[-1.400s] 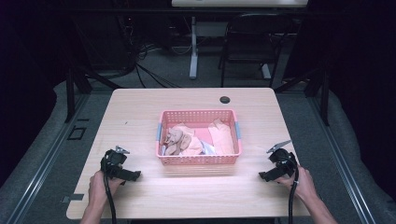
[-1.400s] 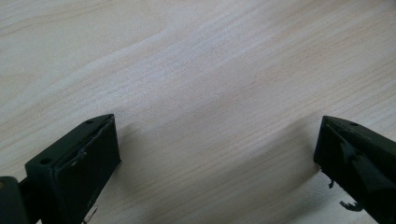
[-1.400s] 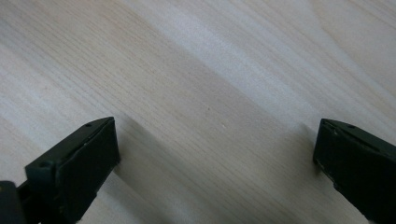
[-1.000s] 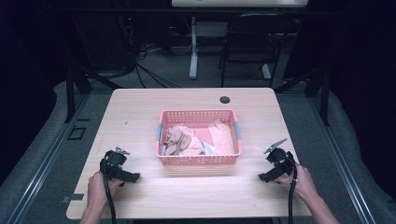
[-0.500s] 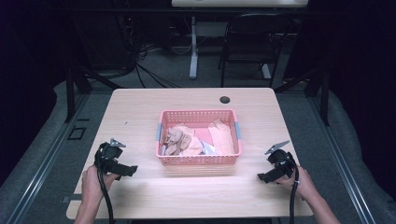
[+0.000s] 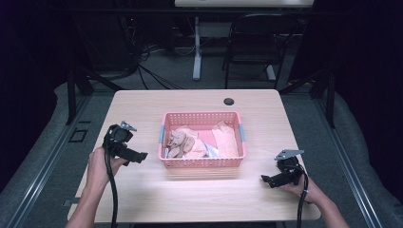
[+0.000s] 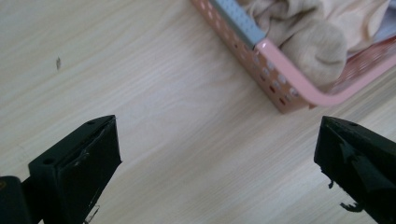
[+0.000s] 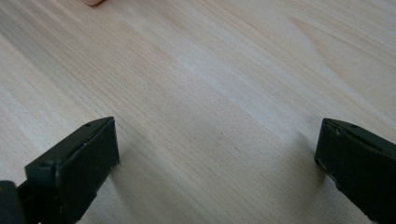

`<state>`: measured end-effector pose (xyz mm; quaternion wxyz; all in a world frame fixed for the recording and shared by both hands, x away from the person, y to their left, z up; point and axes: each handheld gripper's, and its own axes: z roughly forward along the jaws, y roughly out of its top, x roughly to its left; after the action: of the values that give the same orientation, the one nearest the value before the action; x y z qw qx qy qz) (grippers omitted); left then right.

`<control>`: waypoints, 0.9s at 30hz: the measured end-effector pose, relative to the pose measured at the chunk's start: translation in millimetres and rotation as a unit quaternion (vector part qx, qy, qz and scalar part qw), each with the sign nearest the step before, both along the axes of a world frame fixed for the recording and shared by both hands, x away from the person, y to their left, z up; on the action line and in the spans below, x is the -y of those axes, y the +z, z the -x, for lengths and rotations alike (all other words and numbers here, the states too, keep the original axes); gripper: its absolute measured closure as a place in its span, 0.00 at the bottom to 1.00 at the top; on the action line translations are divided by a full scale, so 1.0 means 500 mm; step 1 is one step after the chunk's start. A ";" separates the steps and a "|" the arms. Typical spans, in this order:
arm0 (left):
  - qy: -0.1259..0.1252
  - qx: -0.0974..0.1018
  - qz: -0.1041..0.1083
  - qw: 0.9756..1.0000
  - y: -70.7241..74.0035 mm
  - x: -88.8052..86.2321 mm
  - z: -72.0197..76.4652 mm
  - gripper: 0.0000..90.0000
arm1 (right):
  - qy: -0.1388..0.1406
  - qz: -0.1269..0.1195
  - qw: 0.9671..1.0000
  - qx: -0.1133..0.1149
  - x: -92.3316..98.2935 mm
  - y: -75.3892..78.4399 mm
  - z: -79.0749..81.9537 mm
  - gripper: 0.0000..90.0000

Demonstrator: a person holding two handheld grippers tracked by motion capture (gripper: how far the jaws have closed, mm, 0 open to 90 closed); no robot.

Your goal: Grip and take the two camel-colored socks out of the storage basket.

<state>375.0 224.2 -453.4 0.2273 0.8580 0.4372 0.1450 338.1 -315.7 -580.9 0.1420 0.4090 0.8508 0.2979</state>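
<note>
The left gripper (image 6: 135, 155), jaws wide and empty, sits left of centre, aimed at the pink basket (image 6: 202, 163) of beige clothes (image 6: 186, 142) mid-frame; the right gripper (image 6: 271, 180) (also spread, empty) rests lower right; a low approach could catch the rim and shove the basket.

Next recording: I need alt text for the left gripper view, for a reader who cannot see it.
The open left hand-held gripper hangs over a light wooden table, its two black jaws wide apart and empty. Ahead of it, at the upper right, is the corner of a pink plastic basket holding beige cloth.
</note>
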 end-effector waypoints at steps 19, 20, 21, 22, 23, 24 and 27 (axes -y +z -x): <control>-0.085 -0.045 -0.036 0.995 0.095 0.164 -0.123 0.02 | -0.001 -0.005 1.000 0.004 0.000 -0.002 -0.001 0.00; -0.085 -0.048 -0.033 0.995 0.093 0.173 -0.129 0.02 | -0.001 -0.005 1.000 0.004 0.000 -0.002 -0.001 0.00; -0.085 -0.048 -0.033 0.995 0.093 0.173 -0.129 0.02 | -0.001 -0.005 1.000 0.004 0.000 -0.002 -0.001 0.00; -0.091 -0.053 -0.034 0.994 0.092 0.185 -0.138 0.02 | -0.001 -0.006 1.000 0.004 0.000 -0.002 -0.001 0.00; -0.095 -0.058 -0.035 0.993 0.090 0.202 -0.146 0.02 | -0.001 -0.004 1.000 0.004 0.000 -0.002 -0.001 0.00; -0.097 -0.061 -0.036 0.993 0.086 0.211 -0.151 0.02 | -0.001 -0.004 1.000 0.004 0.000 -0.002 -0.001 0.00; -0.104 -0.077 -0.040 0.991 0.073 0.237 -0.166 0.03 | 0.000 -0.006 1.000 0.004 0.000 -0.002 -0.001 0.00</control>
<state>457.7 105.9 -417.0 0.1718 0.9158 0.3558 0.0717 338.6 -315.7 -581.9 0.1428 0.4089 0.8484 0.3045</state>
